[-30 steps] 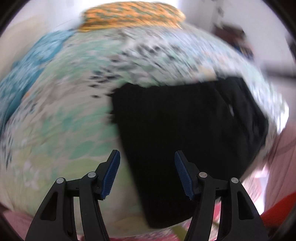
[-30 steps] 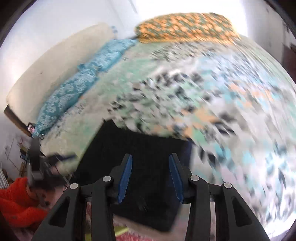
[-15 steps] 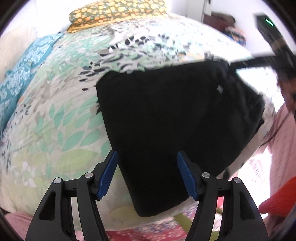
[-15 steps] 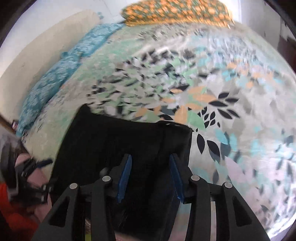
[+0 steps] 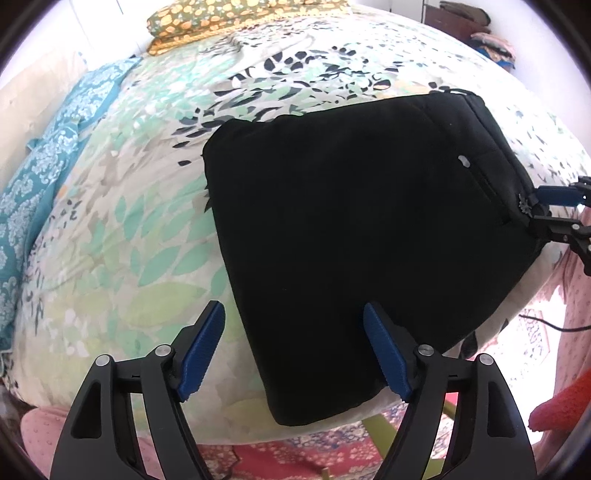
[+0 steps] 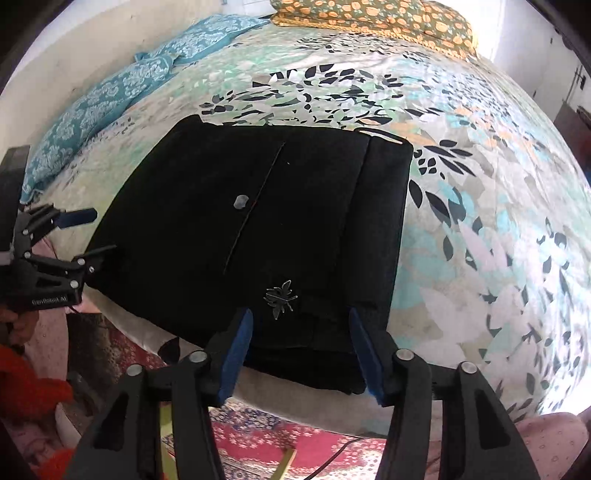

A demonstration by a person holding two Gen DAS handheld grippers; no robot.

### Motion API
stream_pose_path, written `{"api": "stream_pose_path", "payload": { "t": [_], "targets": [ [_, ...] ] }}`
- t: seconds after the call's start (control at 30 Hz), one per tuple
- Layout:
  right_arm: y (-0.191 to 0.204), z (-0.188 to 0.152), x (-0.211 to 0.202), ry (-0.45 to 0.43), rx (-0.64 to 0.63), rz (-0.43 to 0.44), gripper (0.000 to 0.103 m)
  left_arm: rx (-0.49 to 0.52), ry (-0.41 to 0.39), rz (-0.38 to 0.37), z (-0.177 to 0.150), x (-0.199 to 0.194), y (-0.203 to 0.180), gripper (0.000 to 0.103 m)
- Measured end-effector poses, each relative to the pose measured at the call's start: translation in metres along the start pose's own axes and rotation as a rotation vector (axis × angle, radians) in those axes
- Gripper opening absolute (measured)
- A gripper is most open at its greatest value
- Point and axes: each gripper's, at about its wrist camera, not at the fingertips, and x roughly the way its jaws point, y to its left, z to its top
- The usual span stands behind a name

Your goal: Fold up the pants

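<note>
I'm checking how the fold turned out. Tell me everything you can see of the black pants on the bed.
The black pants lie folded into a flat, roughly square, layered stack near the bed's front edge, on the leaf-print bedspread. The cloth looks thick and matte. The upper face shows a slit pocket with a pale button, a small silver insect emblem and a waistband with a belt loop. The front edge overhangs the mattress a little. Neither tool grips them: the left tool and right tool are open above the front edge.

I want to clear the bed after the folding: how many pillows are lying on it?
2. An orange-flowered pillow lies across the far end of the bed. A blue patterned pillow lies along the left edge by the wall; it may be two end to end, which the pictures cannot settle.
</note>
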Motion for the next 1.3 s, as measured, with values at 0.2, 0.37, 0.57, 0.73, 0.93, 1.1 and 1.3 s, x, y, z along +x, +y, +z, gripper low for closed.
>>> {"api": "stream_pose_path", "payload": {
  "t": [0.2, 0.37, 0.57, 0.73, 0.93, 1.1, 1.3],
  "targets": [
    [0.003, -0.001, 0.003, -0.002, -0.021, -0.01, 0.064, -0.017, 0.006, -0.01, -0.001, 0.001, 0.002, 0.081],
    [0.008, -0.001, 0.006, -0.002, -0.03, -0.015, 0.069, -0.016, 0.007, -0.01, -0.001, 0.001, 0.003, 0.082],
    [0.01, -0.001, 0.007, -0.003, -0.031, 0.003, 0.077, -0.018, 0.007, -0.009, -0.001, 0.003, 0.003, 0.084],
    [0.037, -0.006, 0.022, 0.057, -0.164, -0.073, 0.103, -0.063, 0.022, -0.044, -0.002, 0.005, 0.011, 0.087],
    [0.002, 0.005, -0.018, -0.096, -0.064, 0.15, 0.103, -0.233, -0.033, -0.161, 0.001, -0.011, 0.06, 0.088],
    [-0.09, 0.021, 0.011, -0.066, 0.267, 0.358, 0.103, -0.465, 0.047, -0.348, 0.01, 0.026, 0.117, 0.09],
    [-0.128, 0.022, 0.092, 0.116, 0.49, 0.648, 0.085, -0.447, 0.144, -0.455, 0.015, 0.067, 0.098, 0.098]
  ]
}}
